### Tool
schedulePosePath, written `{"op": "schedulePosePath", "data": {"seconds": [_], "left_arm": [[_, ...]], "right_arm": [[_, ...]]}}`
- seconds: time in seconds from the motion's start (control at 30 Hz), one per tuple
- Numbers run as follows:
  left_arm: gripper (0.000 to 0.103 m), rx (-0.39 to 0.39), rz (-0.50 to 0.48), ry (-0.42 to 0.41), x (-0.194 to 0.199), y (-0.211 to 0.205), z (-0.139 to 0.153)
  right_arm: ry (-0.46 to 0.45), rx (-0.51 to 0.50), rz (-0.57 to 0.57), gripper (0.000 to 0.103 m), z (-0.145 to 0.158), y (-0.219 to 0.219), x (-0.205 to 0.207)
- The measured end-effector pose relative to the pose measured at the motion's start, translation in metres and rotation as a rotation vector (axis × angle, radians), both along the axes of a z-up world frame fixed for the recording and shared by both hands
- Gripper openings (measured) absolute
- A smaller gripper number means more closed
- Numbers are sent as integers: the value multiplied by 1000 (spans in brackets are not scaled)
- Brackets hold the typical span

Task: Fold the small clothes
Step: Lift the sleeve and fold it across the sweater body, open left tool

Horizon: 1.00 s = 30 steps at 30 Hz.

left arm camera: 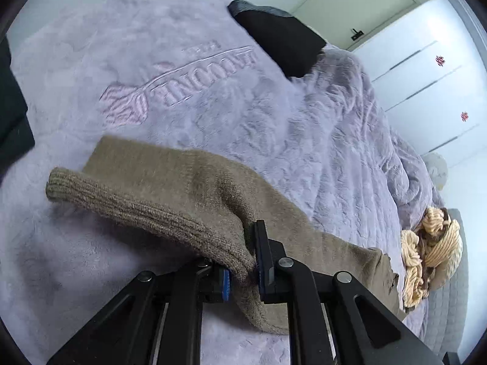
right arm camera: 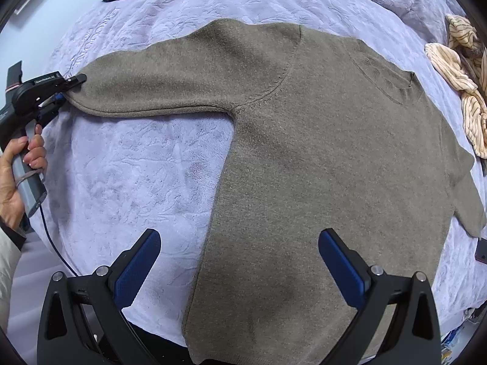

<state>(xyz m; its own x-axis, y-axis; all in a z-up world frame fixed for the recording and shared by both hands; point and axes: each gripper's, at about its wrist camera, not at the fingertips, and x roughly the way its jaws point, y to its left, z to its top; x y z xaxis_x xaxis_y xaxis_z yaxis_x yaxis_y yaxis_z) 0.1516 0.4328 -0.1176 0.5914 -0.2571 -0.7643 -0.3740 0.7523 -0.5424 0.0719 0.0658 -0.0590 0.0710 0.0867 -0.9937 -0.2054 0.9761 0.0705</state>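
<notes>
Right gripper (right arm camera: 240,261) hangs jaws apart just above the sweater's (right arm camera: 319,158) hem, body flat on the lavender blanket (right arm camera: 137,167), sleeve (right arm camera: 170,91) running out left to the left gripper (left arm camera: 242,270) clamped on its cuff, bare blanket around, striped cloth (right arm camera: 456,91) far right.

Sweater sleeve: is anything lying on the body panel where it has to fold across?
Nothing visible. The left tool pinches the sleeve cuff, and the sweater body lies flat and bare. The striped cloth sits beside the collar, off the sweater.
</notes>
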Motion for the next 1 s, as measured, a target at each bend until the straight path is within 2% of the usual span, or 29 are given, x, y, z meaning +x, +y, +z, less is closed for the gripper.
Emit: {"op": "schedulePosePath", "data": {"seconds": [0.1, 0.23, 0.37, 0.5, 0.77, 0.9, 1.0], "left_arm": [[13, 23, -65, -53, 0, -25, 29], [13, 40, -178, -120, 2, -84, 69], [13, 60, -311, -153, 2, -164, 97], [13, 104, -443, -157, 8, -260, 110], [13, 150, -592, -128, 25, -424, 90], [13, 262, -726, -115, 19, -508, 67], [14, 339, -789, -64, 12, -552, 39]], "right_arm": [[-4, 9, -16, 103, 0, -12, -1], [-3, 21, -55, 103, 0, -38, -1], [-12, 21, -95, 103, -1, -78, -1], [0, 44, -145, 103, -7, -125, 1], [1, 54, -240, 103, -16, -233, -2], [7, 56, -310, 103, -28, -286, -6], [21, 67, -369, 103, -41, -323, -7]]}}
